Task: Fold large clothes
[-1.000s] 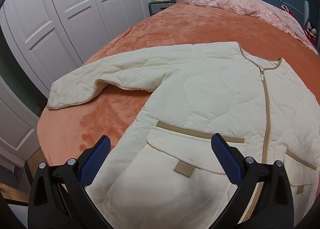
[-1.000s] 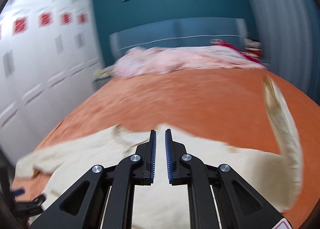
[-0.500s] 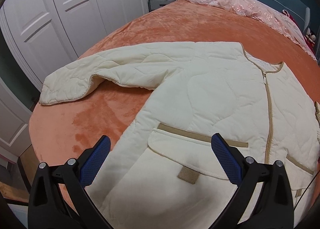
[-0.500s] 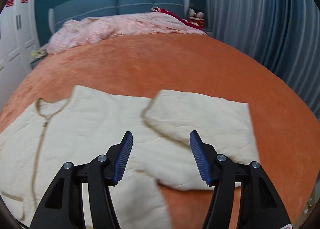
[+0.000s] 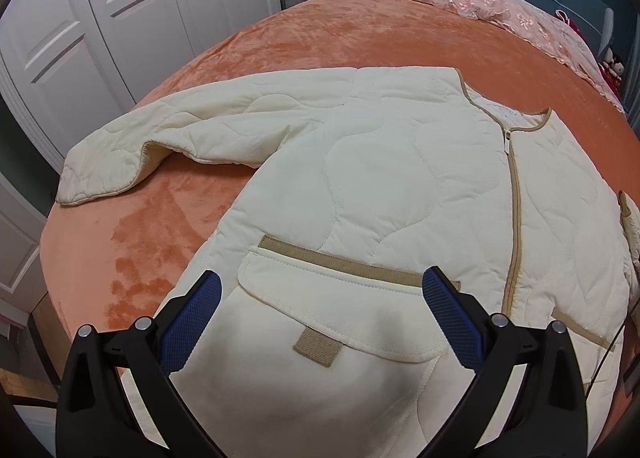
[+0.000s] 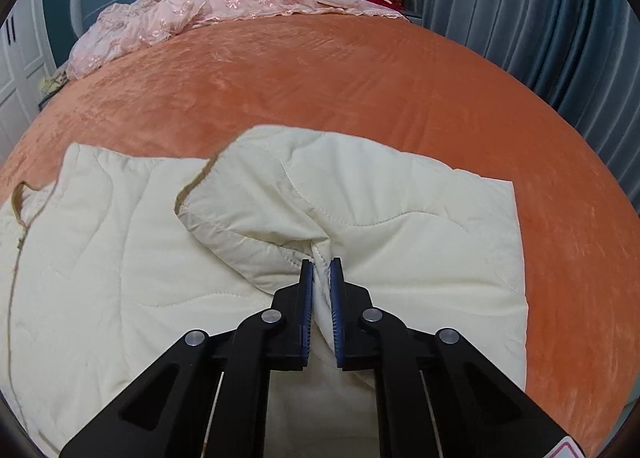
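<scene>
Two grippers over cream quilted jacket (image 5: 380,177) spread front-up on orange bedspread (image 5: 360,37). Left gripper (image 5: 320,298): jaws wide apart, nothing between, above pocket flap (image 5: 340,318). Right gripper (image 6: 321,278): jaws closing, pads pinching fold of right sleeve (image 6: 360,197), doubled back over jacket body.

Left gripper (image 5: 320,290) held wide open; right gripper (image 6: 321,276) closing on fabric.
Both are angled downward. Left blue pads (image 5: 192,322) are spread, nothing gripped. Right jaws are nearly together, a fold of jacket sleeve (image 6: 360,217) pinched between them.
</scene>
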A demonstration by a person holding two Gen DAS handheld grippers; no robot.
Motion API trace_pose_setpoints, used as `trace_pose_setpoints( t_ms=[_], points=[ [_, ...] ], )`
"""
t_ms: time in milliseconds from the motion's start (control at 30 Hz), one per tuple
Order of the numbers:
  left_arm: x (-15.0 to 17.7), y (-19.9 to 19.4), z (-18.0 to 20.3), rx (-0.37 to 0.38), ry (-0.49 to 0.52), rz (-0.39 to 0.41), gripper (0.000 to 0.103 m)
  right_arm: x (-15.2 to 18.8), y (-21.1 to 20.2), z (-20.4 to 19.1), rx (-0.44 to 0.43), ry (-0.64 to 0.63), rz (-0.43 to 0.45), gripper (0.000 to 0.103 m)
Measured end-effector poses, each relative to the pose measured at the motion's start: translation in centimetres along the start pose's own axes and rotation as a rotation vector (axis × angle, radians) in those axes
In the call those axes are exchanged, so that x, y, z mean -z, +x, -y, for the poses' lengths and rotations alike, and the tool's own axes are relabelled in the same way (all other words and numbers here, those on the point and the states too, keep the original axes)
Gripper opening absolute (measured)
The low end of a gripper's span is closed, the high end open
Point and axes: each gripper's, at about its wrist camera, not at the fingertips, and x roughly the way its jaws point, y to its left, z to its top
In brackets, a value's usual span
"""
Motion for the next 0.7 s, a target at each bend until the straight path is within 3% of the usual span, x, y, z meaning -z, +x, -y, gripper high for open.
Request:
trace_pose_setpoints(
  t_ms=[100, 200, 367, 433, 467, 533, 600, 700],
  points=[
    [-0.6, 0.3, -0.5, 0.007, -0.026, 0.000, 0.098, -0.5, -3.8, -2.6, -0.157, -0.009, 0.076, 0.006],
    [-1.2, 0.4, -1.1, 0.024, -0.062, -0.004, 0.098, -0.1, -7.0, -7.8, -0.337, -0.083, 0.118, 0.006],
    [-2.1, 0.4, -2.1, 0.055, -0.114, -0.010, 0.098, 3.5, -9.3, -17.2, -0.633, -0.175, 0.067, 0.006],
    [-2.5, 0.4, -2.3, 0.076, -0.129, -0.016, 0.098, 5.9, -8.7, -20.8, -0.675, -0.247, 0.002, 0.008],
    [-2.7, 0.6, -2.4, 0.099, -0.139, -0.024, 0.098, 7.2, -8.2, -22.3, -0.677, -0.279, -0.031, 0.014],
    [-3.2, 1.3, -2.2, 0.157, -0.160, -0.061, 0.098, 9.4, -7.5, -24.5, -0.637, -0.334, -0.074, 0.017],
    [-3.6, 2.1, -1.5, 0.213, -0.187, -0.099, 0.098, 10.6, -8.1, -24.8, -0.611, -0.340, -0.077, 0.019],
    [-3.9, 3.5, 0.1, 0.292, -0.227, -0.146, 0.098, 10.7, -10.0, -21.5, -0.629, -0.227, -0.051, 0.031]
  ],
)
